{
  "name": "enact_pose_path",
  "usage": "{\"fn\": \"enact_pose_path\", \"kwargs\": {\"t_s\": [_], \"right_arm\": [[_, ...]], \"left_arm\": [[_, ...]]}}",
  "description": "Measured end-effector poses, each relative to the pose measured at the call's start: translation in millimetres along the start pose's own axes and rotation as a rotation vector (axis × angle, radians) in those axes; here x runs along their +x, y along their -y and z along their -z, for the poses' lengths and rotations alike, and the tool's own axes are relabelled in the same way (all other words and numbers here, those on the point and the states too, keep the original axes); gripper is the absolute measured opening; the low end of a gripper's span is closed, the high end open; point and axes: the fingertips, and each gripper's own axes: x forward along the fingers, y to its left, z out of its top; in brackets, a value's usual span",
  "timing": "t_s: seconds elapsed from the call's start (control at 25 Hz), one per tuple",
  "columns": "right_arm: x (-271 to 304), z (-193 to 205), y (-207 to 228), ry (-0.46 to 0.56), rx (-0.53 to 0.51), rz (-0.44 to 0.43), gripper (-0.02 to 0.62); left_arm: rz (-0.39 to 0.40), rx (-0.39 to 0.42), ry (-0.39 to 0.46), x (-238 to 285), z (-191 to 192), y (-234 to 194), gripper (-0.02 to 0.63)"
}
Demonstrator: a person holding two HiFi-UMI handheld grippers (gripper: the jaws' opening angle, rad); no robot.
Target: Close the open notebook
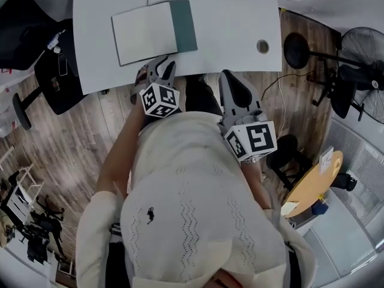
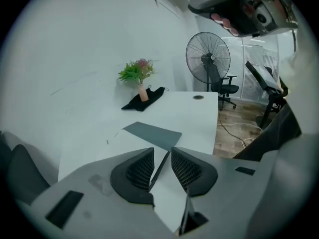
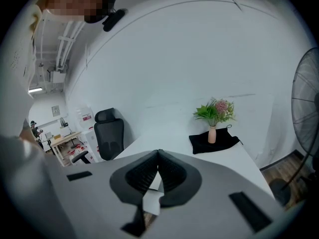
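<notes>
While the notebook (image 1: 155, 32) lies open upper centre, left gripper (image 1: 161, 66) apart at its edge, right gripper (image 1: 228, 78) closed, empty.

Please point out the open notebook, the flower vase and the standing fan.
open notebook (image 1: 147, 32): head view, on its white page.
flower vase (image 2: 143, 92): left gripper view, on the vase body.
standing fan (image 2: 208, 59): left gripper view, on its round grille.

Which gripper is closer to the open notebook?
The left gripper, jaws apart, right beside the notebook at the table edge; the right gripper hangs farther right, jaws shut.
</notes>
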Motion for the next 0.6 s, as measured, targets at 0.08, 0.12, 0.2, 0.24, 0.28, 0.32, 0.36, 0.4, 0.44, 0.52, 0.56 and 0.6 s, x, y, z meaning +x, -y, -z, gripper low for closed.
{"fn": "enact_pose_path", "kwargs": {"t_s": [0.08, 0.12, 0.2, 0.24, 0.28, 0.32, 0.36, 0.4, 0.44, 0.52, 0.56, 0.6], "right_arm": [[4.1, 0.1, 3.7, -0.01, 0.002, -0.012, 0.002], [6.7, -0.7, 5.9, -0.015, 0.001, -0.019, 0.002], [12.3, -3.0, 9.6, -0.024, -0.002, -0.038, 0.002], [15.4, -4.2, 10.9, -0.028, -0.007, -0.049, 0.002], [18.5, -5.2, 12.2, -0.033, -0.014, -0.059, 0.002], [21.4, -6.0, 13.7, -0.037, -0.023, -0.068, 0.002], [24.0, -6.6, 15.4, -0.042, -0.03, -0.076, 0.002], [26.3, -7.0, 17.5, -0.046, -0.035, -0.082, 0.002], [28.3, -7.1, 19.9, -0.05, -0.037, -0.086, 0.002], [31.4, -6.1, 24.6, -0.06, -0.036, -0.09, 0.002], [32.5, -4.9, 26.4, -0.066, -0.033, -0.091, 0.002], [33.6, -3.5, 28.0, -0.072, -0.03, -0.092, 0.002]], "left_arm": [[-0.002, 0.023, -0.031, 8.5, 3.7, 1.6, 0.114], [-0.002, 0.032, -0.045, 12.9, 4.9, 2.7, 0.117], [-0.004, 0.043, -0.066, 20.3, 6.6, 4.7, 0.12], [-0.005, 0.046, -0.077, 23.4, 8.0, 5.7, 0.12], [-0.007, 0.05, -0.088, 26.3, 9.6, 6.5, 0.12], [-0.009, 0.055, -0.099, 29.0, 11.3, 7.4, 0.12], [-0.013, 0.064, -0.11, 31.7, 13.0, 8.3, 0.12], [-0.019, 0.075, -0.12, 34.5, 14.5, 8.8, 0.123], [-0.027, 0.089, -0.13, 37.5, 15.9, 8.6, 0.123], [-0.052, 0.125, -0.151, 42.7, 18.3, 6.3, 0.129], [-0.064, 0.146, -0.161, 44.9, 19.4, 4.8, 0.132], [-0.073, 0.167, -0.17, 46.9, 20.5, 3.8, 0.133]]}}
